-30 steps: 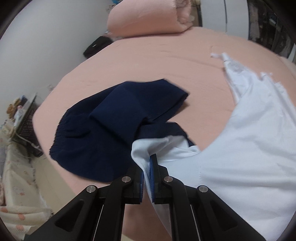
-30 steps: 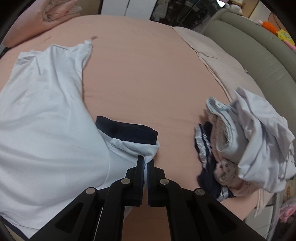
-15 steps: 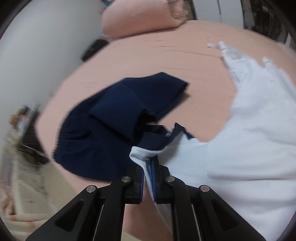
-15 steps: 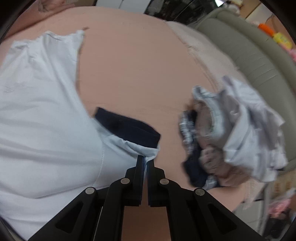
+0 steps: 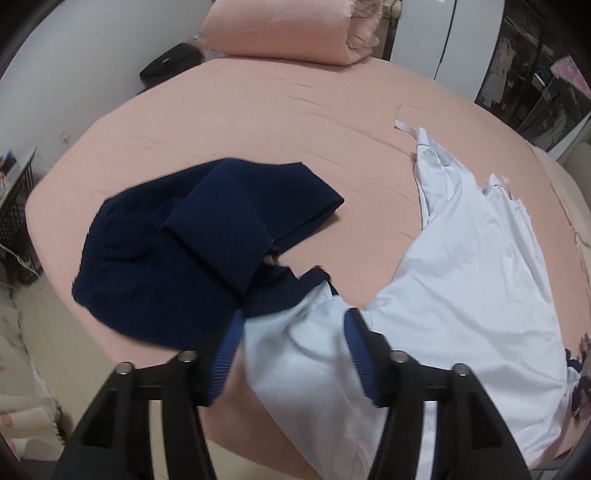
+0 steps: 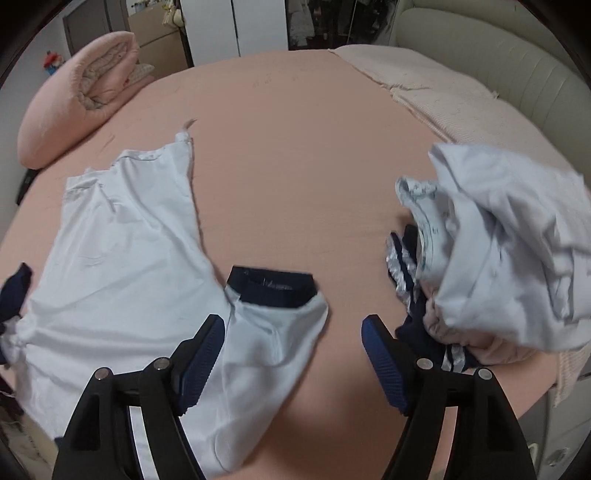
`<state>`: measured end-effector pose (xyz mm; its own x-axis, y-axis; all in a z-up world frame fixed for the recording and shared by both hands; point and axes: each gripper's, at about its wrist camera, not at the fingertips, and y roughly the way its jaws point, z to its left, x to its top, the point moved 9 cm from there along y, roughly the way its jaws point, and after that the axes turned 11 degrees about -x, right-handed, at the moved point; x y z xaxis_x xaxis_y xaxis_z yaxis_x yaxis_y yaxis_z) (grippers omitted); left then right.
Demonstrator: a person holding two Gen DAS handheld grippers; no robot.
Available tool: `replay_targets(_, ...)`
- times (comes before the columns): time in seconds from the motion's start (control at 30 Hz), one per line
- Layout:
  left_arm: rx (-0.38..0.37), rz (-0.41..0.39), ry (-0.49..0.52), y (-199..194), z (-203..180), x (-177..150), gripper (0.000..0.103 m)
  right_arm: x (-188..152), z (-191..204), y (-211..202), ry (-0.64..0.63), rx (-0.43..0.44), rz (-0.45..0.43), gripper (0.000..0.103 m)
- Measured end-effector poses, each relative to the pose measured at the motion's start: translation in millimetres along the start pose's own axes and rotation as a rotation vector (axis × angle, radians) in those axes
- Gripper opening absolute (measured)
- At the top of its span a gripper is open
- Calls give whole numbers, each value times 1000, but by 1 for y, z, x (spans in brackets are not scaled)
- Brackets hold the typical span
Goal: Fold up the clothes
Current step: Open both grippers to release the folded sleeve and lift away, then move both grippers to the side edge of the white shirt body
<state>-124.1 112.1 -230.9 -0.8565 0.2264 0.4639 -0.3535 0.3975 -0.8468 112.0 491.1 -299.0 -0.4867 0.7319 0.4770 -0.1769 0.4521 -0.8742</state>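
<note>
A white T-shirt [image 5: 461, 295] with navy sleeve cuffs lies spread on the pink bed [image 5: 277, 122]. My left gripper [image 5: 293, 319] stands open above its left sleeve, which rests loose between the fingers. In the right wrist view the same T-shirt [image 6: 122, 258] lies flat, its right sleeve with the navy cuff [image 6: 271, 288] pointing away. My right gripper [image 6: 293, 325] is open too, the sleeve lying under and between its blue pads.
Dark navy shorts [image 5: 192, 247] lie crumpled left of the shirt near the bed's edge. A heap of unfolded clothes [image 6: 491, 266] sits at the right. A rolled pink quilt [image 5: 291, 29] lies at the far end, and a beige sofa [image 6: 498, 62] stands beyond.
Both grippers were shut on the shirt's sleeves; both have opened and let the sleeves drop onto the bed. The shirt now lies flatter.
</note>
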Motion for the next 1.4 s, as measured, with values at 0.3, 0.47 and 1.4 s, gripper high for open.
replay_targets(0.3,-103,23,-61,-4,-2,-27,58,-28,-7,16,126,217,77,76)
replay_targets(0.47,-141,35,-128,-3,4,-28,58,-34,-7,24,181,229,132,76)
replay_targets(1.4,-186,303,83,102,-76,126,58,139,127,42,-200,339,137,76)
